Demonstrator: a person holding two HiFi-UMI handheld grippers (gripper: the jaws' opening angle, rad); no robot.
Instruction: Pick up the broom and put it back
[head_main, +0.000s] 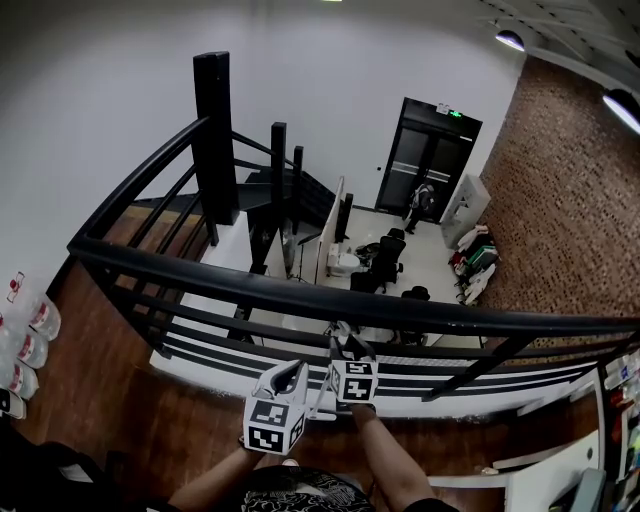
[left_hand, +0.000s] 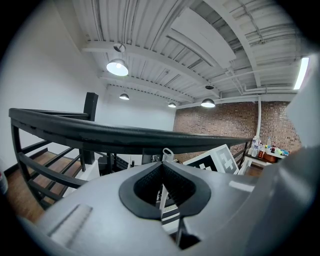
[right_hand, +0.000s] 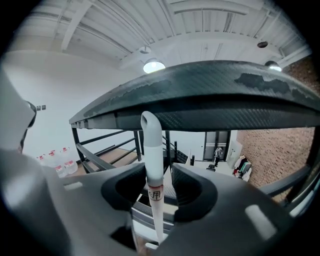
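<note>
The broom's white handle stands upright against the black top rail of the railing, its hooked end just under the rail. My right gripper is open around the handle: the left pad lies close to it and a gap shows at the right pad. In the head view both grippers sit side by side at the railing, right gripper, left gripper, with the thin handle between them. My left gripper is shut with its tips meeting, and the handle's end shows just beyond them.
I stand on a wooden mezzanine floor at a black railing over a lower room with office chairs and a person by a dark door. Water bottles line the left wall. A staircase post rises at the left.
</note>
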